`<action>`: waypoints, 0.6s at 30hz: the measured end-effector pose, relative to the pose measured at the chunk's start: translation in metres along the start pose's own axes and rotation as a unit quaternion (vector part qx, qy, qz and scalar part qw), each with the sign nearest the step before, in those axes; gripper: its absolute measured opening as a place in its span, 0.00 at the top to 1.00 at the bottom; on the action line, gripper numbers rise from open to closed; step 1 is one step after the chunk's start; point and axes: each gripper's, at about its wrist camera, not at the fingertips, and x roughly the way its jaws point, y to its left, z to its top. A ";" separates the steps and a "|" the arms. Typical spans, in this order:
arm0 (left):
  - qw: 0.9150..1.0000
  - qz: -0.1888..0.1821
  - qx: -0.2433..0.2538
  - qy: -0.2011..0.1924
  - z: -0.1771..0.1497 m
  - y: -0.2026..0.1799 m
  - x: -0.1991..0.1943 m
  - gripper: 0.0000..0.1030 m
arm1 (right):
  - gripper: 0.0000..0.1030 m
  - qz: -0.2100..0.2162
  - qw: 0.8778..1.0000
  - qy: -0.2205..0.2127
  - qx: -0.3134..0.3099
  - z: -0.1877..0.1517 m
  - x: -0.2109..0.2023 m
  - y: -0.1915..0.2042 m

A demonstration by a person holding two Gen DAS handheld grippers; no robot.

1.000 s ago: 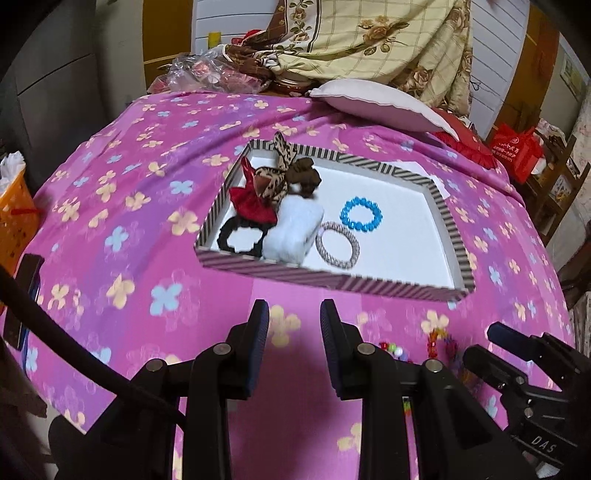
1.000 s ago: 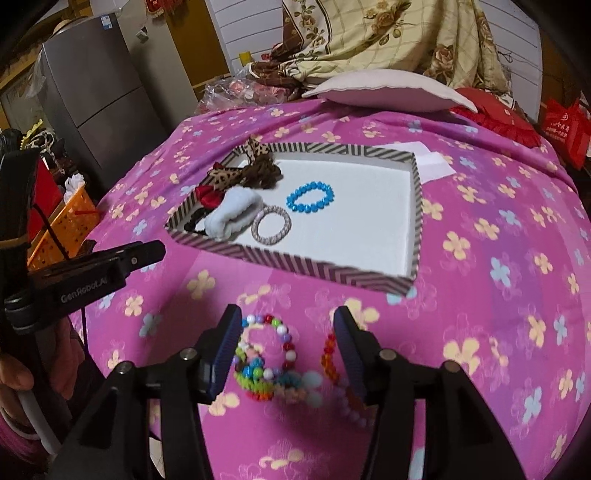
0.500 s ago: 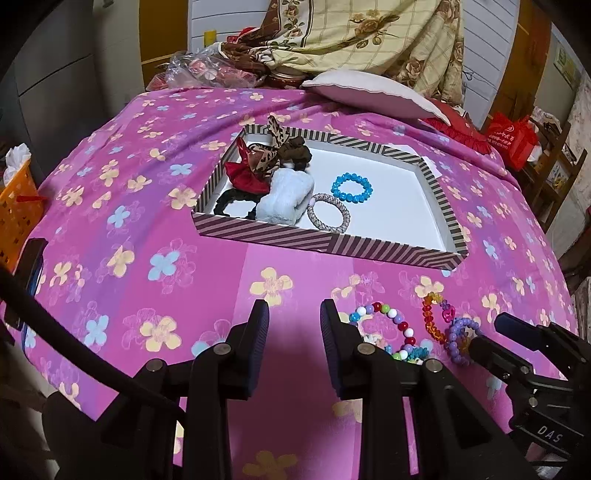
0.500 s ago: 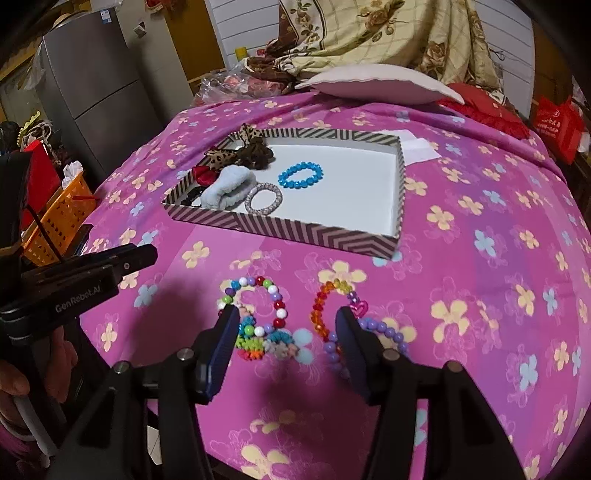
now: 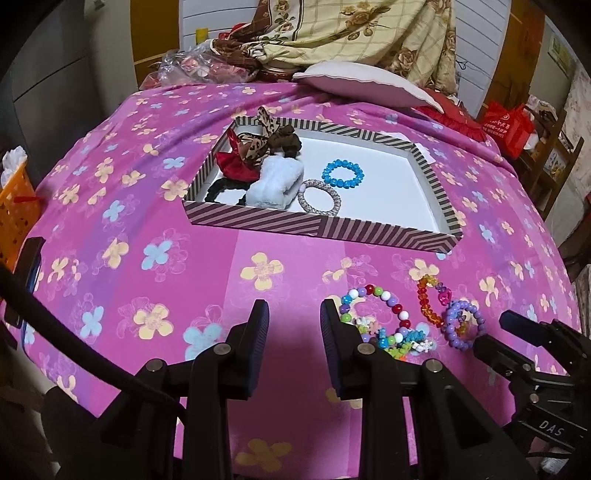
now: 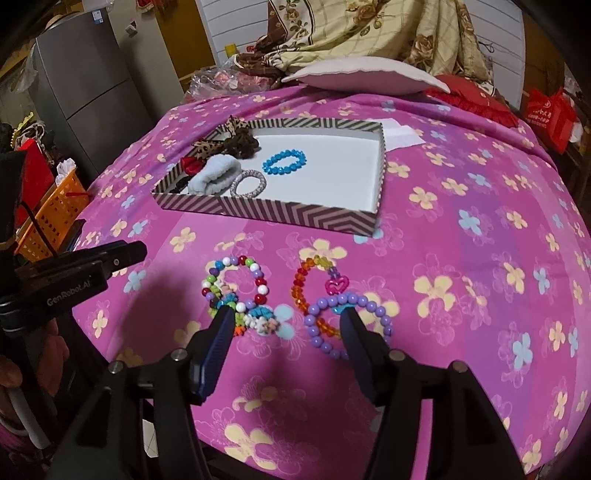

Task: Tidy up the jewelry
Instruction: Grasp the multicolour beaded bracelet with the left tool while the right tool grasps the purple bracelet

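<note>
A striped tray [image 5: 317, 226] [image 6: 280, 212] on the pink flowered cloth holds a blue bead bracelet [image 5: 342, 174] [image 6: 284, 161], a silver bracelet [image 5: 320, 197] [image 6: 248, 182] and several scrunchies [image 5: 273, 181]. In front of the tray lie a multicoloured bead bracelet [image 6: 236, 282] [image 5: 373, 314], an orange bracelet with a pink heart [image 6: 314, 288] [image 5: 430, 299] and a purple bead bracelet [image 6: 347, 321] [image 5: 463, 325]. My right gripper [image 6: 288, 314] is open and empty, just above these loose bracelets. My left gripper [image 5: 293, 310] is open and empty, left of them.
A white pillow [image 6: 365, 75] and a folded quilt [image 6: 369, 33] lie at the back of the bed. An orange basket [image 6: 51, 218] stands off the left edge, with a grey fridge [image 6: 85, 85] behind. A red bag [image 5: 506, 127] sits at the right.
Both grippers have drawn back from the tray toward the bed's near edge. The loose bracelets now show in full in front of the right gripper. Both stay open.
</note>
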 end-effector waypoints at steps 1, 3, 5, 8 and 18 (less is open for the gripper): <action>1.000 0.000 0.002 -0.001 0.000 -0.001 0.000 0.63 | 0.40 0.000 1.000 0.001 0.002 -0.001 0.000 -0.001; 1.000 0.003 0.007 -0.002 -0.001 -0.003 -0.001 0.63 | 0.39 0.000 1.000 0.001 0.002 -0.001 0.000 -0.002; 1.000 0.004 0.011 -0.002 -0.002 -0.006 0.000 0.63 | 0.39 -0.002 1.000 0.002 0.001 -0.002 0.001 -0.003; 1.000 0.003 0.013 -0.001 -0.002 -0.007 0.001 0.63 | 0.39 -0.003 1.000 0.004 0.003 -0.003 0.002 -0.005; 1.000 -0.015 -0.003 0.023 -0.007 0.000 0.012 0.63 | 0.39 -0.006 1.000 0.015 0.006 -0.007 0.008 -0.009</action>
